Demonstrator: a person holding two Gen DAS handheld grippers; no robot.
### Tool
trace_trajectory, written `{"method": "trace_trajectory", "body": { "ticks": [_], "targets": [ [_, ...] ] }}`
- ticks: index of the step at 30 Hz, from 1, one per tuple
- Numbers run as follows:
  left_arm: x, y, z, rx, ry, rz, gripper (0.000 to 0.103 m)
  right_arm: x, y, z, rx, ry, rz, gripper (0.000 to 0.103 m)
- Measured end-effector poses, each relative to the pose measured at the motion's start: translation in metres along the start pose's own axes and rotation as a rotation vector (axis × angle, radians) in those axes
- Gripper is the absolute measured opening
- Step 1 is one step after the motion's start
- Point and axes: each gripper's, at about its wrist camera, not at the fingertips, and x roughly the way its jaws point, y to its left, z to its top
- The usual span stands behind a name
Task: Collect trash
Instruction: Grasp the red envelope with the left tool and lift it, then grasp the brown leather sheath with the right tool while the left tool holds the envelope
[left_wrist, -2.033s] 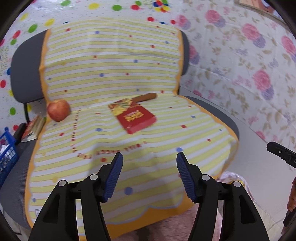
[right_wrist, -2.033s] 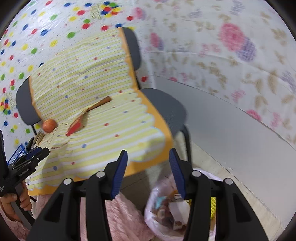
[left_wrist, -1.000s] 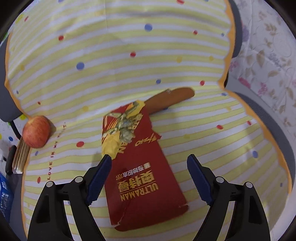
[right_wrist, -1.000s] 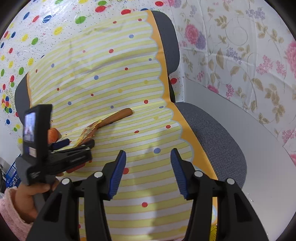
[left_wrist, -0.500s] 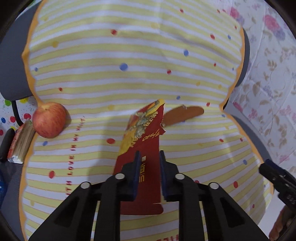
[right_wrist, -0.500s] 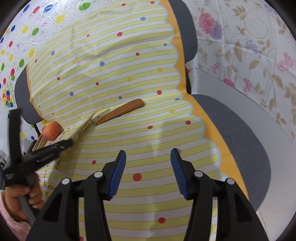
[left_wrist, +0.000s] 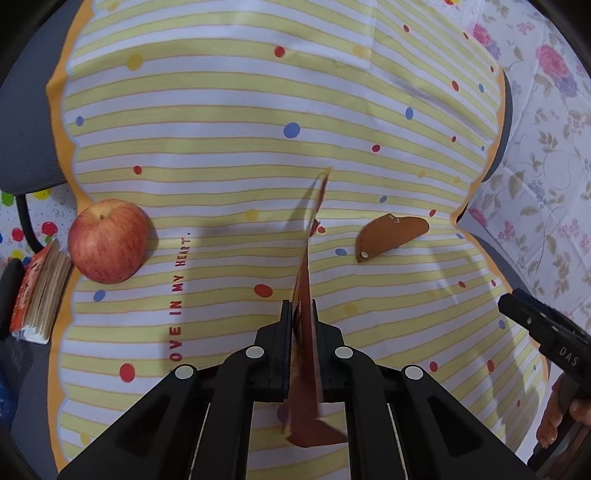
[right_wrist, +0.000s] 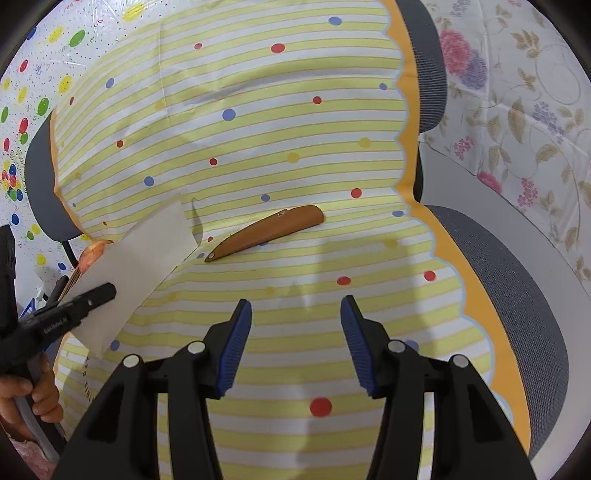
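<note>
My left gripper (left_wrist: 298, 314) is shut on a red snack wrapper (left_wrist: 304, 280), held edge-on and lifted above the striped chair cover (left_wrist: 221, 110). In the right wrist view the wrapper (right_wrist: 147, 254) shows its silvery white inner side, pinched by the left gripper (right_wrist: 107, 291) at the left. My right gripper (right_wrist: 295, 332) is open and empty over the seat. A brown leather sheath (right_wrist: 266, 232) lies on the seat ahead of it; it also shows in the left wrist view (left_wrist: 388, 236).
A red apple (left_wrist: 107, 240) rests at the seat's left edge beside a small thick booklet (left_wrist: 40, 291). The grey chair (right_wrist: 517, 295) stands against flowered and dotted wall sheets. The right gripper's tip (left_wrist: 532, 321) shows at the right of the left wrist view.
My left gripper closed on the red wrapper and lifted it off the seat, turning it on edge. My right gripper moved in closer over the seat and stayed open.
</note>
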Motion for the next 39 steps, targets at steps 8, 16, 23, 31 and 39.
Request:
{"method": "trace_trajectory", "body": {
  "ticks": [8, 16, 23, 31, 39],
  "targets": [
    [0.01, 0.0, 0.008, 0.03, -0.03, -0.002, 0.0, 0.038, -0.007, 0.02, -0.006, 0.019, -0.012, 0.05],
    [0.016, 0.019, 0.017, -0.018, -0.044, 0.032, 0.0, 0.096, -0.003, 0.059, -0.033, 0.012, -0.011, 0.026],
    [0.028, 0.024, 0.021, -0.02, -0.032, 0.037, 0.0, 0.141, 0.002, 0.095, -0.075, 0.015, -0.055, 0.012],
    [0.019, 0.023, 0.013, -0.007, -0.025, 0.036, 0.0, 0.153, -0.006, 0.096, -0.06, 0.088, -0.071, 0.012],
    [-0.008, 0.025, -0.009, -0.01, -0.027, 0.032, 0.001, 0.095, 0.009, 0.044, -0.058, 0.193, 0.017, 0.012]
  ]
}}
